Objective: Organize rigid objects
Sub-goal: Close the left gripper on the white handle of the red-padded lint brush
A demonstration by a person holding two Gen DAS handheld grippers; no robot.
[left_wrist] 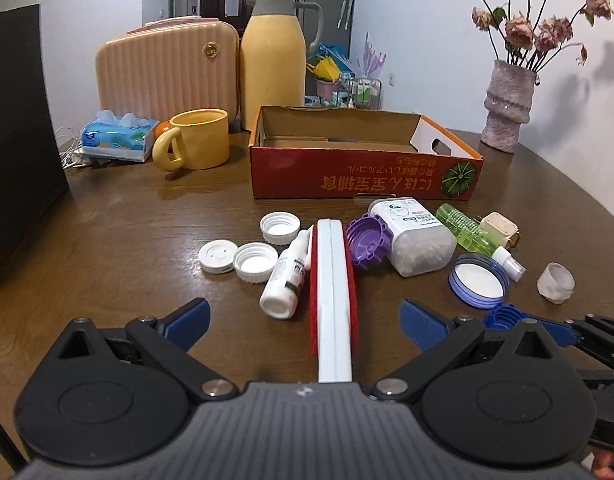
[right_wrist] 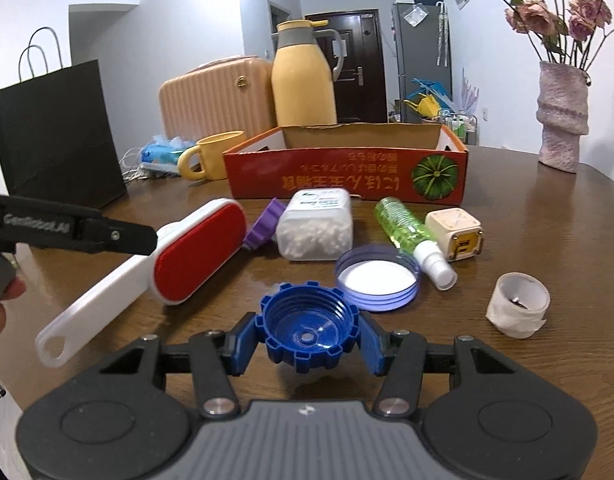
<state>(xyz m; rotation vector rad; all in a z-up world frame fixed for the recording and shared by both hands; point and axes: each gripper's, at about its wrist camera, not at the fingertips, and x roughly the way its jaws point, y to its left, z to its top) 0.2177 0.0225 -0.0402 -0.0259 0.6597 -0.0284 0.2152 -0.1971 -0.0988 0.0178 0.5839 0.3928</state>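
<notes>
table (right_wrist: pixel 547 240): dark wood, glossy, grained | box (right_wrist: pixel 347 180): matt printed cardboard | blue cap (right_wrist: pixel 307 328): glossy ribbed plastic | brush (right_wrist: pixel 199 248): smooth white plastic, red napped pad | vase (right_wrist: pixel 561 120): rough, gritty | bag (right_wrist: pixel 55 136): matt black paper | mug (left_wrist: pixel 199 140): smooth, matt yellow

I can read "GenRobot.AI" on my left claw's arm (right_wrist: pixel 39 227); the box (right_wrist: pixel 347 184) bears upside-down Japanese print I can't make out.
</notes>
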